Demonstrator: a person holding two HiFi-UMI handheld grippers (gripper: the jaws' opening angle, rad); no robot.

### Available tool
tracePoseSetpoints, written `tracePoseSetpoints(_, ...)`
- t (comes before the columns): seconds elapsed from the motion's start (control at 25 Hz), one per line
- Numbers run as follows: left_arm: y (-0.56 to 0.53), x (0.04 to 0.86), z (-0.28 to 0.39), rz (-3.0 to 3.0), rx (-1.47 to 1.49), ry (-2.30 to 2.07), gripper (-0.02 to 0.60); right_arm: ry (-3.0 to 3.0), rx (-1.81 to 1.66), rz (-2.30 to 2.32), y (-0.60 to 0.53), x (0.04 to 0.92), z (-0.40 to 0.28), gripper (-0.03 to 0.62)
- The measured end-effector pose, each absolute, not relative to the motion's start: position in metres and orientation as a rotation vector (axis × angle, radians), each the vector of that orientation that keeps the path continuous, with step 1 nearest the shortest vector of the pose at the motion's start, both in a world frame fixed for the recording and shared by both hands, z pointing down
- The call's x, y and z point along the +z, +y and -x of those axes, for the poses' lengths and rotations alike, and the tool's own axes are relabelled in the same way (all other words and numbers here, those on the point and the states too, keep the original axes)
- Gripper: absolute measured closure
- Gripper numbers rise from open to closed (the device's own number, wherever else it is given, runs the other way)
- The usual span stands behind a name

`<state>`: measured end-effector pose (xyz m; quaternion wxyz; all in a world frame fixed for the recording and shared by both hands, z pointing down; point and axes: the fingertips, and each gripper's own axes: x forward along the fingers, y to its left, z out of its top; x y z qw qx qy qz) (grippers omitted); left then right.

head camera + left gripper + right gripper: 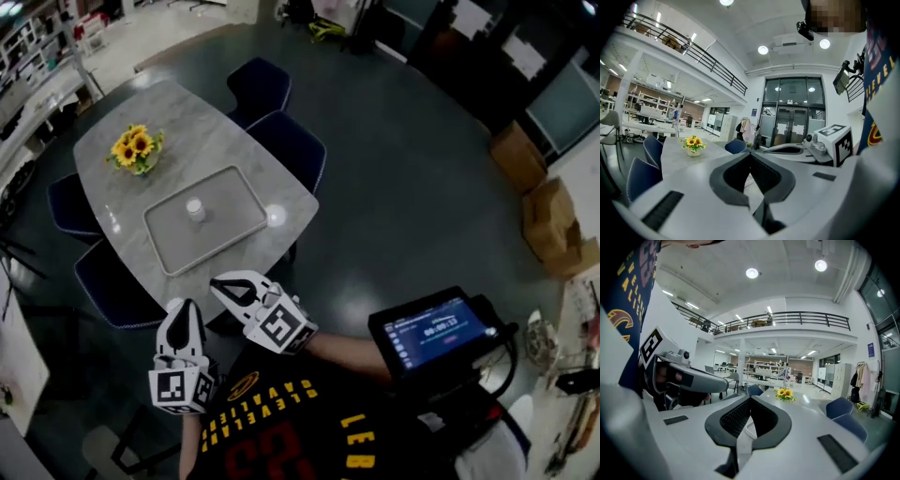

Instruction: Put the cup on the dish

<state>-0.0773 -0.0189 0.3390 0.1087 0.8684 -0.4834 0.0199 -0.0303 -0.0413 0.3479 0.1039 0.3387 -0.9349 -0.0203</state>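
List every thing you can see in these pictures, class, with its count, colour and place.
table: one, pale marble, middle of the floor
tray: one, grey, near end of the table
cup: one, white, upright on the tray
dish: one, white, on the table beside the tray
sunflowers: one bunch, yellow, far end of the table
chairs: four, dark blue, two on each side of the table
boxes: at least two, brown, floor at right
screen: one, black, lit, by the person
left gripper: white, shut, empty
right gripper: white, shut, empty
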Motion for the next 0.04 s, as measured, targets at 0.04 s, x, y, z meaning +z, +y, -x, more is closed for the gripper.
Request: tracePoseSetpoints(0.04, -0.0168, 0.3421, 0.0748, -2.542, 0.064, -1.428, 0.580, -2.763, -0.068, -0.989, -0.0410, 0.3478, 0.0281, 0.587)
